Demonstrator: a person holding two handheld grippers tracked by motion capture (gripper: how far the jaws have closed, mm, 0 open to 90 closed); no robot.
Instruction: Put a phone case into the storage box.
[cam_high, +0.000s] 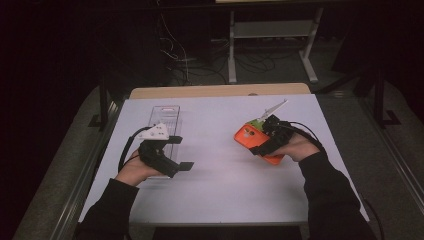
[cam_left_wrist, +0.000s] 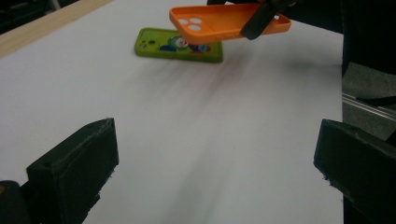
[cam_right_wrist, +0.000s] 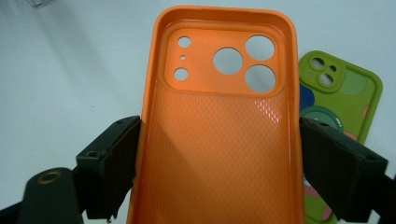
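Note:
My right gripper (cam_high: 265, 142) is shut on an orange phone case (cam_high: 248, 136) and holds it above the white table, right of centre. In the right gripper view the jaws of that gripper (cam_right_wrist: 219, 140) press on the long edges of the orange case (cam_right_wrist: 219, 84), whose hollow inner side and camera holes face the camera. A green phone case (cam_right_wrist: 345, 88) with a cartoon print lies flat on the table under and beside it. In the left gripper view the orange case (cam_left_wrist: 219, 21) hovers over the green case (cam_left_wrist: 163, 46). My left gripper (cam_left_wrist: 215, 140) stands open over bare table at the left (cam_high: 181, 152).
A clear plastic tray (cam_high: 165, 117) lies on the table behind the left hand. The white table top (cam_high: 220, 185) has a wooden strip (cam_high: 220, 91) along its far edge. Beyond it are table legs and cables on a dark floor.

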